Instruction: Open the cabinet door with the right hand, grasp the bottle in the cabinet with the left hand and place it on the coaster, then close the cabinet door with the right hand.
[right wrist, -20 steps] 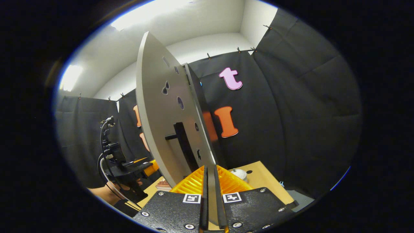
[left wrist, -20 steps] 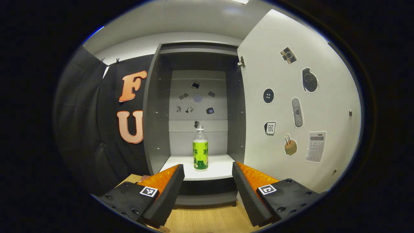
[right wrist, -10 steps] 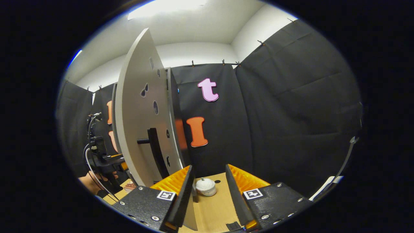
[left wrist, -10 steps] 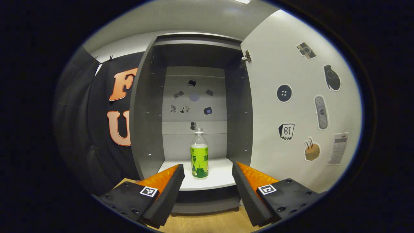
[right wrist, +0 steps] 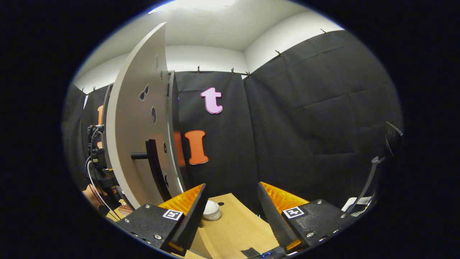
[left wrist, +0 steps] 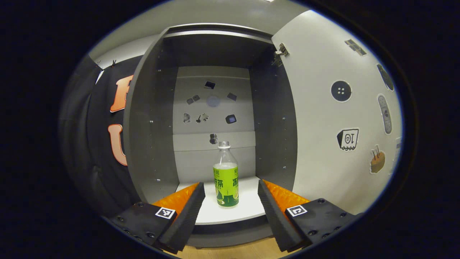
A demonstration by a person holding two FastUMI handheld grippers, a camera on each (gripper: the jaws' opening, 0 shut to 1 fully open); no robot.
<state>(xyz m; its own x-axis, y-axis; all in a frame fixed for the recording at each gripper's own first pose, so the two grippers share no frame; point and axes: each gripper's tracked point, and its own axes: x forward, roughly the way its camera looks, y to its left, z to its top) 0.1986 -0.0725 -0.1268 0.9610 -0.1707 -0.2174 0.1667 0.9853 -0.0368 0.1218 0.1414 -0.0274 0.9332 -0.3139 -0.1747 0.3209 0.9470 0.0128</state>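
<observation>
The booth is hung with black cloth on its walls, clipped along the top under a pale ceiling. In the right gripper view a light wooden table (right wrist: pixel 233 226) runs forward, with a small white round object (right wrist: pixel 212 210) resting on it near the foot of the cabinet door (right wrist: pixel 134 133). The door stands wide open, seen almost edge-on, with a dark bar handle (right wrist: pixel 152 162) sticking out from its face and a few stickers on it. At the far right edge a dark chair frame (right wrist: pixel 377 172) shows.

In the left gripper view the grey cabinet (left wrist: pixel 151 118) is open, its inside dim, with a white shelf floor (left wrist: pixel 248 210) and small stickers on the back panel. The door's inner face, to the right, carries more stickers, and a metal hinge (left wrist: pixel 281 50) sits at its top corner.

The bottle (left wrist: pixel 226 176) stands upright on the shelf floor, near the front edge and about midway across. It is clear plastic with a white cap, a bright green label round its lower half and pale liquid inside.

The left gripper (left wrist: pixel 231 201) faces the cabinet with its fingers spread apart, the bottle framed between them but farther in, untouched. The right gripper (right wrist: pixel 231 205) hangs over the table with its fingers spread too, holding nothing, apart from the door. Left of the door, the other gripper and a hand (right wrist: pixel 95 196) holding it are partly visible.
</observation>
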